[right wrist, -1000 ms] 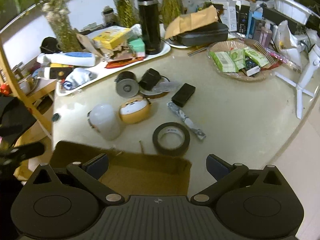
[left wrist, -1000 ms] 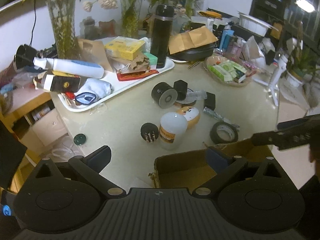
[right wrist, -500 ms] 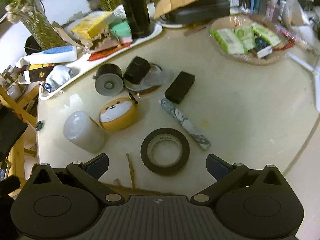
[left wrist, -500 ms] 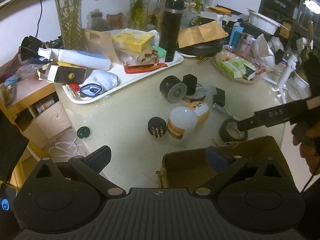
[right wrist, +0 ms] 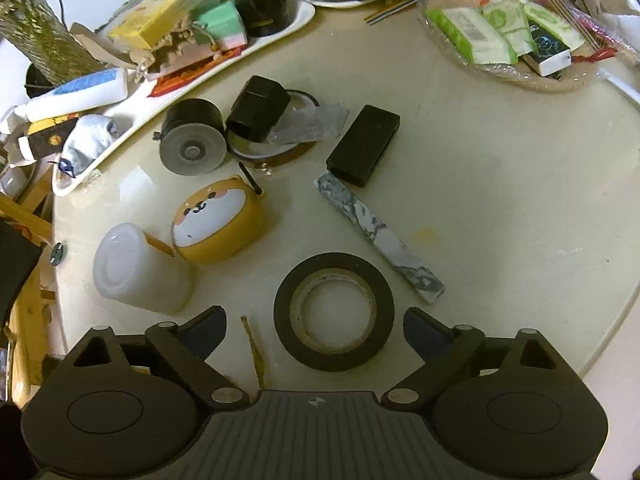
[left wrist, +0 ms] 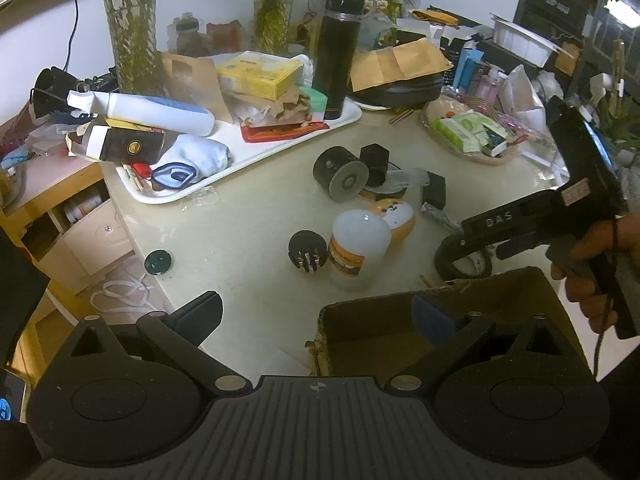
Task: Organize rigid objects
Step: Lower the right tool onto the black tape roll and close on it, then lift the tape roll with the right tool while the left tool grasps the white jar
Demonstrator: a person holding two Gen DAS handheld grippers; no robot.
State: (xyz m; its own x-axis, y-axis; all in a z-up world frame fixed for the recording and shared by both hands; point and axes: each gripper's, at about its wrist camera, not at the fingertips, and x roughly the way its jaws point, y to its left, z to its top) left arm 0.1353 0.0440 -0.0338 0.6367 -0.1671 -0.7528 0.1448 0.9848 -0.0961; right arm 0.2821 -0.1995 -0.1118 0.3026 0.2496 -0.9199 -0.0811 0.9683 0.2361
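Glossy cream tabletop (right wrist: pixel 480 208) — a matte black tape roll (right wrist: pixel 334 316), ring-shaped, lies flat between the right gripper's (right wrist: pixel 314 330) spread, closing jaws, untouched.

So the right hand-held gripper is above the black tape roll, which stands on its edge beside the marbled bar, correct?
Not quite. The black tape roll lies flat on the table, its hole facing up, as the right wrist view shows. The right hand-held gripper is above it, jaws closing with nothing gripped, and the marbled bar lies beside it.
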